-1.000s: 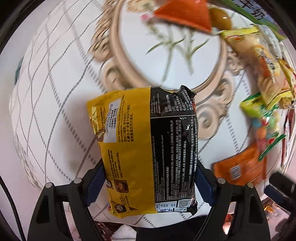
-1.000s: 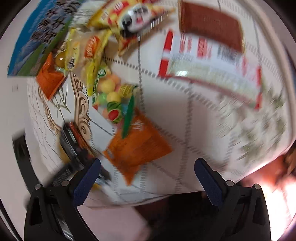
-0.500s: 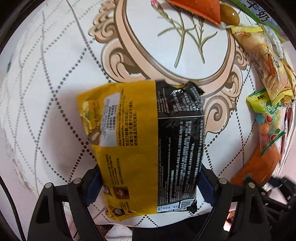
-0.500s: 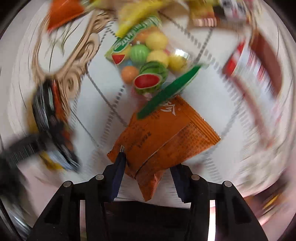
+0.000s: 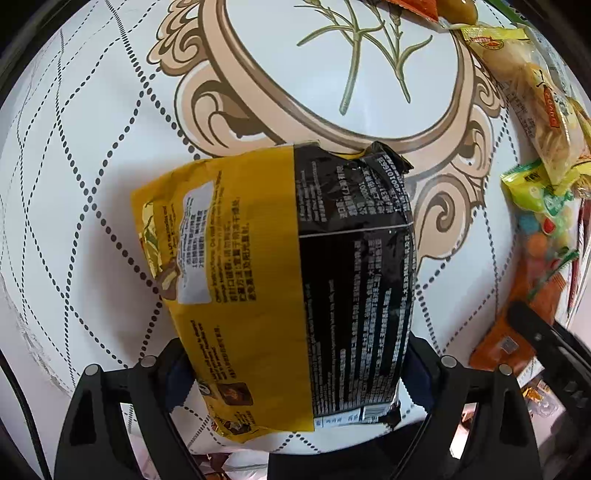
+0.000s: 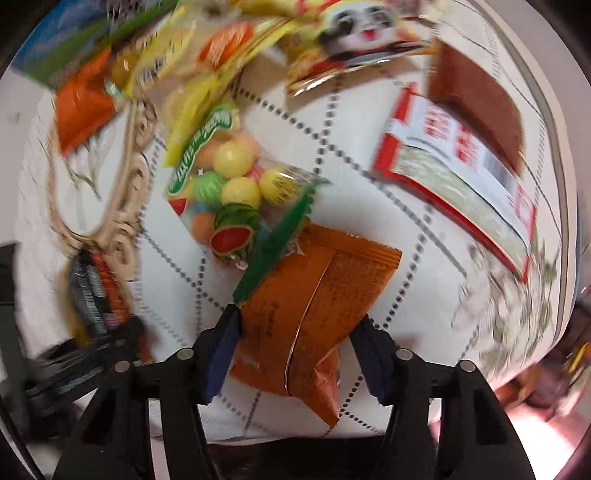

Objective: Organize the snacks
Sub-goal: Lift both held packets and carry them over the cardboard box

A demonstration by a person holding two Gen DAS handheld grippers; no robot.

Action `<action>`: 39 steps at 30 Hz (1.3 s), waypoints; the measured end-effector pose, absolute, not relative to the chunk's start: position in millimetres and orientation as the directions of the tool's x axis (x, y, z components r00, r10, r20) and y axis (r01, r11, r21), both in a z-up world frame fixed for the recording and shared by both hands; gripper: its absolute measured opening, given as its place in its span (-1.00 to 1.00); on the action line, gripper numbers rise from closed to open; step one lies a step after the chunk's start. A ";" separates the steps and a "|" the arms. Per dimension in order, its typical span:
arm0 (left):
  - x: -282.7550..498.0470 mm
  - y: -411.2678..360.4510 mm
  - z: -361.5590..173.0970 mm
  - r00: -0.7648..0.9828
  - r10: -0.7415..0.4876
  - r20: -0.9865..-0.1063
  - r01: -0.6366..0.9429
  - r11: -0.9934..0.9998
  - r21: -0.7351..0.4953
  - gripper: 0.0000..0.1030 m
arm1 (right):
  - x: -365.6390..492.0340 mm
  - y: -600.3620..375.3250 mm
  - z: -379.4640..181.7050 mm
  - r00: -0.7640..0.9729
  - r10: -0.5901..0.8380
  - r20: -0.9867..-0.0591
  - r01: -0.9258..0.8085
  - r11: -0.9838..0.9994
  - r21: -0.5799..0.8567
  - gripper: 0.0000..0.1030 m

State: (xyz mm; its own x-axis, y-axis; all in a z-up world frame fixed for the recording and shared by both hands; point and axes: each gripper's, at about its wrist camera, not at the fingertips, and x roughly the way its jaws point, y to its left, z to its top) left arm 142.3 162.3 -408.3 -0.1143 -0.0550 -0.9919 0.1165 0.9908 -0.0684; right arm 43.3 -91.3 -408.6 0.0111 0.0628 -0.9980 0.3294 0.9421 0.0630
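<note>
A yellow and black snack packet (image 5: 280, 277) lies face down on the white patterned tablecloth (image 5: 92, 147), just below its beige oval frame print. My left gripper (image 5: 297, 369) straddles the packet's near end. Its jaws are opening and the pads stand just off the packet's sides. To the right, my right gripper (image 6: 295, 343) pinches a crumpled orange packet (image 6: 314, 288) across its near end, and its jaws are easing wider. The orange packet (image 5: 495, 347) also shows in the left wrist view under the right gripper's black body.
A clear bag of fruit-shaped candies (image 6: 225, 184) overlaps the orange packet's far corner. A red and white box (image 6: 454, 173) and a brown packet (image 6: 476, 92) lie to the right. Yellow snack packets (image 5: 546, 110) and a panda packet (image 6: 354, 29) crowd the far side. The table's edge runs close below both grippers.
The left gripper sank with the yellow and black packet to the cloth and its jaws widened. The right gripper swung over the orange packet, closed on it from wide open, then widened slightly.
</note>
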 end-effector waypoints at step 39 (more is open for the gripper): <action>93.3 148.4 -426.6 -0.077 -0.023 -0.997 0.066 0.997 -0.028 0.68 | 8.1 11.3 -408.9 0.116 -0.206 -0.972 -0.008 0.978 -0.209 0.12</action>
State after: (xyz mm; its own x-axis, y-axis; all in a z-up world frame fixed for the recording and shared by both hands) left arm 93.3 148.4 -426.6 -0.0771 -0.0227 -0.9968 0.0655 0.9975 -0.0278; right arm 8.1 11.3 -408.9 0.1157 -0.2063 -0.9716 -0.0079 0.9780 -0.2086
